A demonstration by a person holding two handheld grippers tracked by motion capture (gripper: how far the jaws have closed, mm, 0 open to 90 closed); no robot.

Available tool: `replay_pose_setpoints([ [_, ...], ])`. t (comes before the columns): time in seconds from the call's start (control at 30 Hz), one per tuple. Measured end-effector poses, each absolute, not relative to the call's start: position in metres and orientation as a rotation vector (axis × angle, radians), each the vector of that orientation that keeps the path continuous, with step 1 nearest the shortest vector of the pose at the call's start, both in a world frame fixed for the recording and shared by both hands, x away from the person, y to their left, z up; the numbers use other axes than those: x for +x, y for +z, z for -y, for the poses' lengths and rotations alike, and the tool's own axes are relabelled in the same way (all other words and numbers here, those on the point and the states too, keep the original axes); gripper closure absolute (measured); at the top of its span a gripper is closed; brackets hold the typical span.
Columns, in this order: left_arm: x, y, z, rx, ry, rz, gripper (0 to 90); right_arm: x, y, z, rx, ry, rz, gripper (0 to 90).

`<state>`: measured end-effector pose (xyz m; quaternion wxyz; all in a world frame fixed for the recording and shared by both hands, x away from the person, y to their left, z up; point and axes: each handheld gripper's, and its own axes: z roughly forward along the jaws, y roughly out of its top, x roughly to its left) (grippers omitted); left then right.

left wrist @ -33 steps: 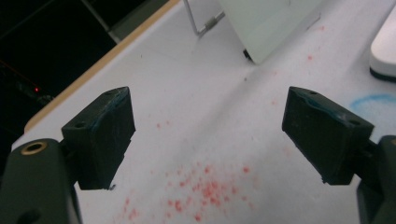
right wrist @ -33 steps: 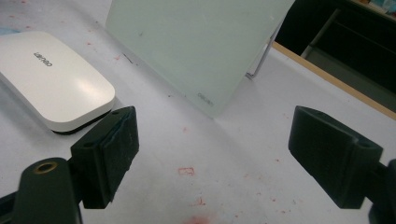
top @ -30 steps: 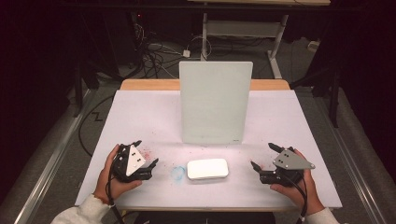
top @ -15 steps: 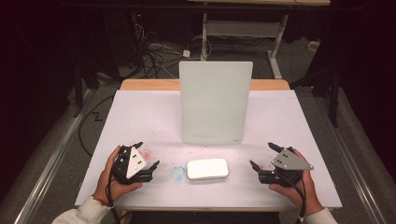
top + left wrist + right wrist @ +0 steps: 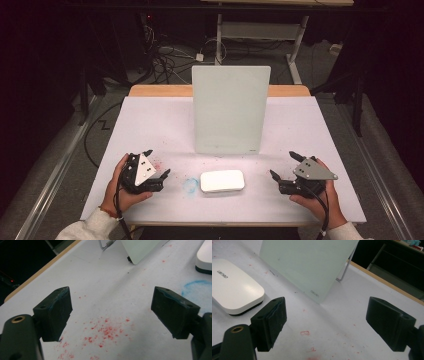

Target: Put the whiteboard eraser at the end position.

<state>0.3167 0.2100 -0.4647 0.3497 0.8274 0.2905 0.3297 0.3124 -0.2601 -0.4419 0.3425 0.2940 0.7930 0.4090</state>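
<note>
Still wide open and holding nothing, left tool (image 5: 159, 162) and right tool (image 5: 282, 164) either side of the white eraser (image 5: 222, 180) below the board (image 5: 230, 110); could shove it away or knock the board over.

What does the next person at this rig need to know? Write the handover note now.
Left gripper: open, holding nothing, resting on the table over red specks.
Right gripper: open, holding nothing, low on the table's right side.
The white eraser lies flat between the two grippers, untouched, with a blue ring mark just to its left.
The whiteboard stands upright on its stand behind the eraser; its face looks clean.
Done: nothing picked up so far.
Left: probably grasp the eraser, with either gripper.
</note>
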Motion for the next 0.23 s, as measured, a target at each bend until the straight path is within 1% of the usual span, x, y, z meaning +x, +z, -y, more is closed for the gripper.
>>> replay_pose_setpoints([
  [0.23, 0.3215, -0.4652, -0.2088, 2.158, 0.834, -0.773, 17.2, 0.3142, -0.4440, 0.2631, 0.784, 1.050, -2.067, 17.9],
])
